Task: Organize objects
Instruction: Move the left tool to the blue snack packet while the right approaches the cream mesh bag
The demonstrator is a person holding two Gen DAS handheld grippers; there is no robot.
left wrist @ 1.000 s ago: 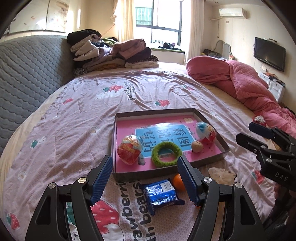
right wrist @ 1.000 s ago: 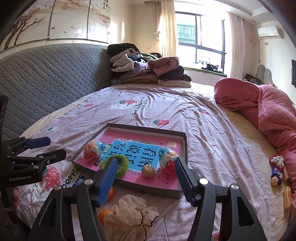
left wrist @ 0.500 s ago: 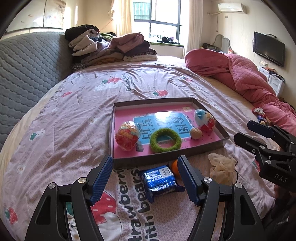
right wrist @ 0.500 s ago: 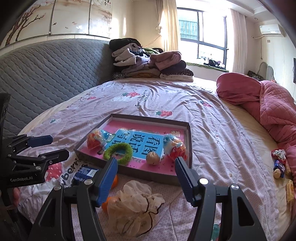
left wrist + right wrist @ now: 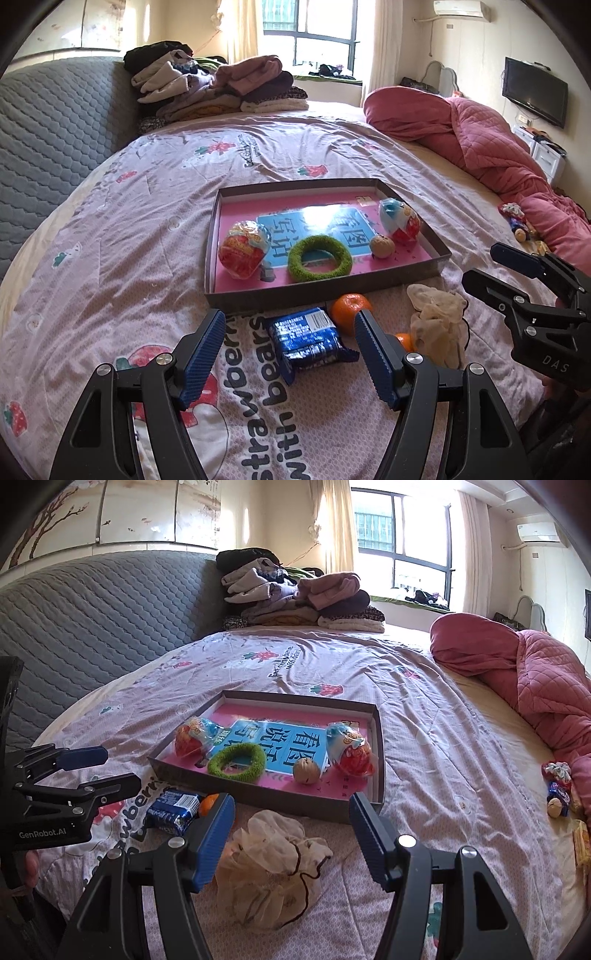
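Both grippers have sunk closer to the bed. The left gripper point(image 5: 290, 350), fingers open and empty, now frames the blue snack pack point(image 5: 308, 338); the right gripper point(image 5: 291, 836), fingers likewise open, hangs over the mesh pouch point(image 5: 271, 867). Beyond, the tray point(image 5: 266, 799) looms larger.

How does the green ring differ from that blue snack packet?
The green ring is round, fuzzy and lies inside the tray; the blue snack packet is flat, rectangular, glossy and lies on the bedsheet in front of the tray. Neither is held.
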